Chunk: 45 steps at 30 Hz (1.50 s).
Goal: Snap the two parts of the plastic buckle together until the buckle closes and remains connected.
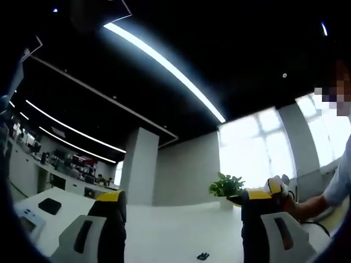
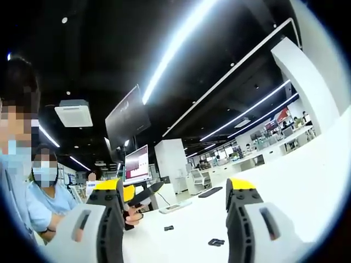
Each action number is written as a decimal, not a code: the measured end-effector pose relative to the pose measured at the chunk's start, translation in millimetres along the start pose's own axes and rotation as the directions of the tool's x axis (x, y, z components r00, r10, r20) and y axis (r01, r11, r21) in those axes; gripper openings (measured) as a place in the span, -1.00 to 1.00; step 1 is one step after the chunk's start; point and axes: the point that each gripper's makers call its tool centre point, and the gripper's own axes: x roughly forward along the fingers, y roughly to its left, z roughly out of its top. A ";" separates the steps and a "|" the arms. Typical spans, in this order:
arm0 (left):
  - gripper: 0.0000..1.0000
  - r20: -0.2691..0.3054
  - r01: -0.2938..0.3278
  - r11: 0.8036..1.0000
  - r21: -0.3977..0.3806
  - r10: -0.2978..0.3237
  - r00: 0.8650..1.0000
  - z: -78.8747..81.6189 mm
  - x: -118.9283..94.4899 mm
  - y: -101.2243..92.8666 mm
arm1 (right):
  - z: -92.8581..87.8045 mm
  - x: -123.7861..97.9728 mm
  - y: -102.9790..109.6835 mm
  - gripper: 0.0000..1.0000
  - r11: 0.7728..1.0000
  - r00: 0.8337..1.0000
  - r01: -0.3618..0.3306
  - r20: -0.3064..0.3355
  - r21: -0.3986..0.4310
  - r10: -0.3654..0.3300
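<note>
White tabletop (image 2: 307,181) stretches under me; both my left tongs (image 1: 184,211) and right tongs (image 2: 174,205) gape, holding nothing, small black plastic buckle pieces (image 2: 216,241) lying apart.

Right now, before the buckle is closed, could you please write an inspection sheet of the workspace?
Surface: white table, mostly bare.
Job's things: two small dark buckle parts lie apart, one nearer, one farther; neither is held.
Clutter: dark flat object and a white device at the table edge; plant.
Grippers: left gripper and right gripper open, fingers empty, above the table.
Cables: a dark cable near a person's hand.
Surroundings: open office, ceiling light strips, monitor, seated person.
</note>
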 end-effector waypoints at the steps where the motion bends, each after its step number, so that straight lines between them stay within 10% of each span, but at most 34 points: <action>1: 0.74 -0.003 0.000 1.000 0.003 0.000 1.000 -0.5 0.0 0.5 | -1.0 -0.5 2.1 0.55 1.000 1.000 -0.001 0.000 0.000 0.001; 30: 0.99 -0.033 0.017 1.000 -0.013 -0.017 0.999 -3.4 -6.6 12.6 | -7.8 -4.8 7.6 0.62 1.000 1.000 0.014 0.002 -0.011 -0.014; 45: 0.52 -0.186 -0.153 0.977 0.147 0.179 0.966 -22.6 -31.0 68.0 | 2.2 -5.9 11.0 0.62 1.000 1.000 0.004 0.027 -0.023 -0.004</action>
